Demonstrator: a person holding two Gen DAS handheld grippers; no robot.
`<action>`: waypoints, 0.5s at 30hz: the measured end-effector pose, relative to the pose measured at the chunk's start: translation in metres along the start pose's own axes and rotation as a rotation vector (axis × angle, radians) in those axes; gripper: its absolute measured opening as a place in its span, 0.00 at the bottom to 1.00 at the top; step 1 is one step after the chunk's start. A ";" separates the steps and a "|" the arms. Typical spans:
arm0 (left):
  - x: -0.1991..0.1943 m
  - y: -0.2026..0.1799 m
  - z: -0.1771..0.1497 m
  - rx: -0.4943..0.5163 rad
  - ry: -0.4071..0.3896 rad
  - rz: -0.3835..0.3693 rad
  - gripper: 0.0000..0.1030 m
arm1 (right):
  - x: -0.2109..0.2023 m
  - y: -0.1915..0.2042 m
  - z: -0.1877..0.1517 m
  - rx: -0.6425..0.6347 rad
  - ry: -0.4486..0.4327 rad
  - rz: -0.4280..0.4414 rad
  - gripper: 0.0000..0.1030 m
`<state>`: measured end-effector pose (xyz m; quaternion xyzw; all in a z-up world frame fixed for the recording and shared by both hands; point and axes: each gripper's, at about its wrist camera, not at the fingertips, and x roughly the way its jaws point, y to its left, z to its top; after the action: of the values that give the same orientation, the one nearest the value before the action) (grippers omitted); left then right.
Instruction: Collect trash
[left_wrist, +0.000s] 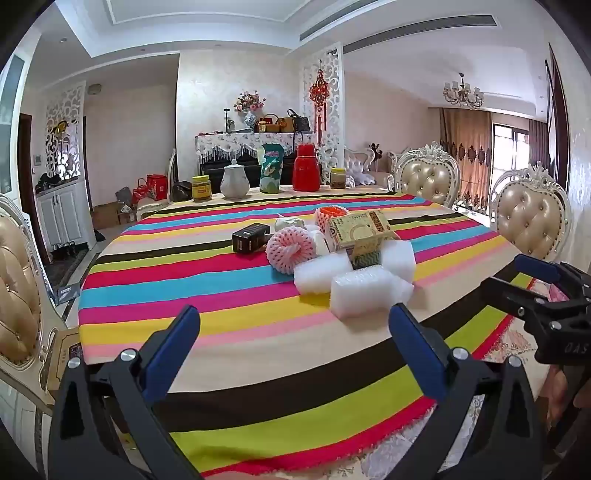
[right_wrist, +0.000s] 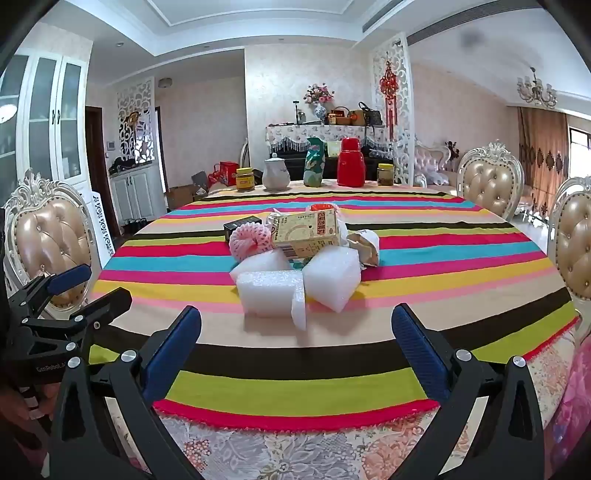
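Hovering low at the bottom of each frame over the striped tablecloth (left_wrist: 221, 280): left gripper (left_wrist: 295, 321) and right gripper (right_wrist: 297, 323), both spread wide, pinching nothing. Heaped mid-frame, well apart from both: white foam blocks (right_wrist: 271, 293), pink foam net (left_wrist: 290, 251), yellowish carton (right_wrist: 306, 230), black box (left_wrist: 249, 238). Lined along the far edge: red flask (left_wrist: 306, 168), jars, white pot (right_wrist: 276, 173).

— Where's the trash?
— Mid-table: foam blocks (right_wrist: 271, 293) nearest, carton (right_wrist: 306, 230) resting behind them, fruit net (right_wrist: 249, 240) to its left, small box (right_wrist: 242, 225) farther left.
— And beyond?
— Jars, teapot (right_wrist: 276, 173), thermos (right_wrist: 351, 162) along the far edge.
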<state>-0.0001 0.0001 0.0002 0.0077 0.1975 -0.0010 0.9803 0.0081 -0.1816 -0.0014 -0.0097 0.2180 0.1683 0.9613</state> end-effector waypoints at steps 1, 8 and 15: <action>-0.001 0.000 0.000 -0.001 -0.008 -0.001 0.96 | 0.000 0.000 0.000 0.002 0.000 0.001 0.94; 0.002 0.003 -0.002 -0.011 -0.007 -0.006 0.96 | 0.004 -0.003 0.001 0.014 0.001 0.000 0.94; 0.005 0.004 0.000 -0.010 -0.004 -0.008 0.96 | 0.003 -0.007 0.000 0.024 -0.008 0.003 0.94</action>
<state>0.0049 0.0045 -0.0018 0.0022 0.1956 -0.0041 0.9807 0.0133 -0.1873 -0.0027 0.0026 0.2161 0.1671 0.9620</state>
